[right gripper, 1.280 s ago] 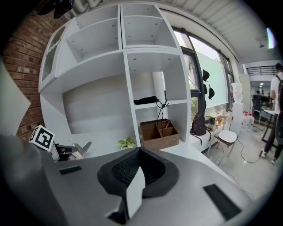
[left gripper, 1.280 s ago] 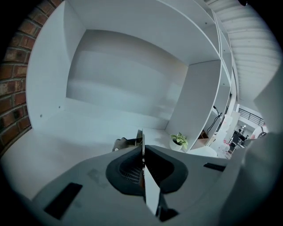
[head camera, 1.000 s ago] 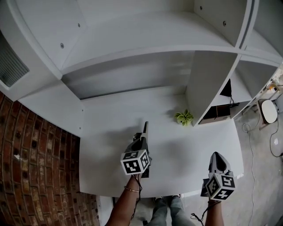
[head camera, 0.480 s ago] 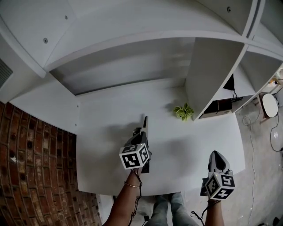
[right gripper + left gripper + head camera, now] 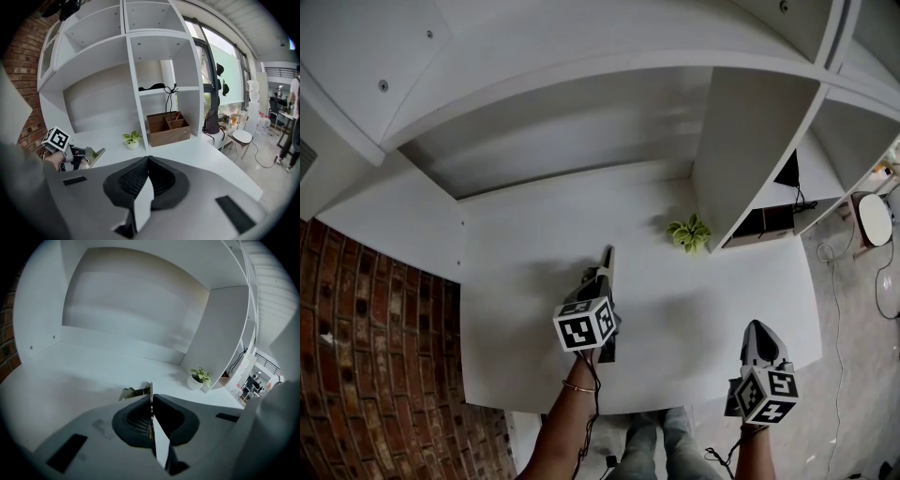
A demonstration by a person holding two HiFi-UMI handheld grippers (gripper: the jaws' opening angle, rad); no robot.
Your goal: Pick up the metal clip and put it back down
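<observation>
My left gripper (image 5: 607, 255) hangs over the middle of the white desk (image 5: 516, 300), shut on the metal clip. In the left gripper view the clip (image 5: 133, 391) shows as a small tan metal piece poking out to the left of the closed jaw tips (image 5: 151, 397). From the right gripper view, the clip (image 5: 96, 155) sticks out of the left gripper (image 5: 78, 153) just above the desk top. My right gripper (image 5: 759, 330) is near the desk's front right corner. Its jaws (image 5: 148, 158) are shut with nothing between them.
A small potted plant (image 5: 689, 232) stands at the back by the white shelf divider (image 5: 741, 159). A wooden box (image 5: 168, 127) sits in the shelf bay to the right. A brick wall (image 5: 366, 356) runs on the left, and a round stool (image 5: 874, 220) stands past the desk's right end.
Both grippers have sunk a little toward the desk. The left stays shut on the clip and the right stays shut.
</observation>
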